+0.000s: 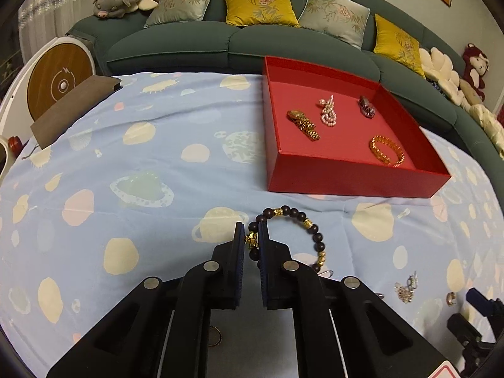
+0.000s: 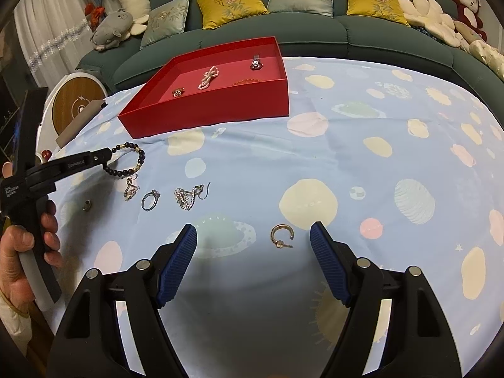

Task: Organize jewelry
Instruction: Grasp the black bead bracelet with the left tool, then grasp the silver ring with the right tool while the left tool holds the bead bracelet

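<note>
On planet-print cloth (image 1: 157, 163), left gripper (image 1: 252, 236) pinches dark bead bracelet (image 1: 302, 220); right gripper (image 2: 253, 239) gapes wide near gold hoop earring (image 2: 281, 235).

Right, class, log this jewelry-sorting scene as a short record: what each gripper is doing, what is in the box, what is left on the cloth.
left gripper: shut on the beaded bracelet
right gripper: open, holding nothing; gold hoop earring lies between its fingers
red box: gold watch, pearl piece, gold bracelet, dark jewelled piece
on cloth: silver ring, sparkly earrings
</note>
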